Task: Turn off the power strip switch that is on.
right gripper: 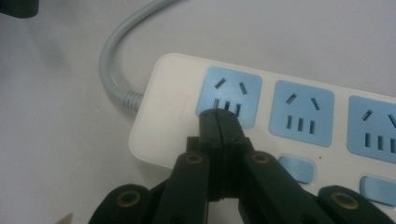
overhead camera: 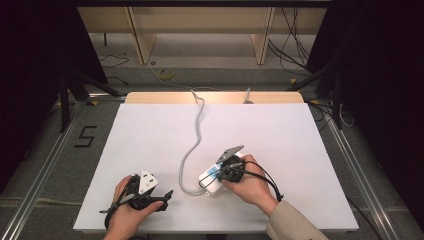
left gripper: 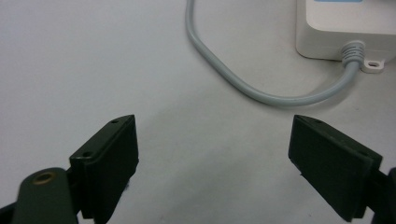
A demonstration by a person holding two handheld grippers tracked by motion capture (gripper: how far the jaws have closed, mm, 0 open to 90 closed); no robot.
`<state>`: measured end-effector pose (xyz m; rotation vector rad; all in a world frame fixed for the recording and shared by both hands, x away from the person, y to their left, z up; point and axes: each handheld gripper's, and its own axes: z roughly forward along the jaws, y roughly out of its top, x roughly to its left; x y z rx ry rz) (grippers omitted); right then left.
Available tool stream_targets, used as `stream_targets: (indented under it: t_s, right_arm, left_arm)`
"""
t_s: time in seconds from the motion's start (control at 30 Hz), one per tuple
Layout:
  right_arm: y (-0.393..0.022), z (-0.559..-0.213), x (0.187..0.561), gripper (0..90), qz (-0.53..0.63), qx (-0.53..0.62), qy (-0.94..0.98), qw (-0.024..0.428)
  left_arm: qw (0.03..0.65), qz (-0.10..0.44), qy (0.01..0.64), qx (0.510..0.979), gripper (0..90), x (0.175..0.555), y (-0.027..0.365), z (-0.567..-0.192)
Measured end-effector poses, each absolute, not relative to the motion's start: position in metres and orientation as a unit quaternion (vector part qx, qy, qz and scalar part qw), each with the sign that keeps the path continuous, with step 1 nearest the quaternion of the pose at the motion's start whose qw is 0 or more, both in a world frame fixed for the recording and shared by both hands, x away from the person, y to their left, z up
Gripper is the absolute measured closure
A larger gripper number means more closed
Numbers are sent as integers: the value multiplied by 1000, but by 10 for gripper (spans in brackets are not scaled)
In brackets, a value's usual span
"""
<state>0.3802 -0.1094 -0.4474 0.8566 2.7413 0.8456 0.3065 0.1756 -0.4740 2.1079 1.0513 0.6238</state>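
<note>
Power strip point(right gripper: 261, 126), white with blue sockets point(right gripper: 229, 95), lies flat on the white surface point(overhead camera: 150, 135) near its front edge, right of centre. Its grey cord point(overhead camera: 192, 145) leaves the near end, loops on the surface and runs to the far edge. Sockets in sight hold no plug. Right gripper point(right gripper: 219, 122): fingers clenched together with nothing between them, tips at the lower edge of the end socket. Left gripper point(left gripper: 212, 149): fingers released and wide apart, over bare surface just short of the cord loop.
</note>
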Motion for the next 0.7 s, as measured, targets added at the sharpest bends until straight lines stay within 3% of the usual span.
stream_targets:
  t_s: [0.7]
  right_arm:
    - [-106, -446, 380, 900, 269, 300, 912, 71]
  left_arm:
    - [344, 242, 405, 812, 156, 306, 175, -474]
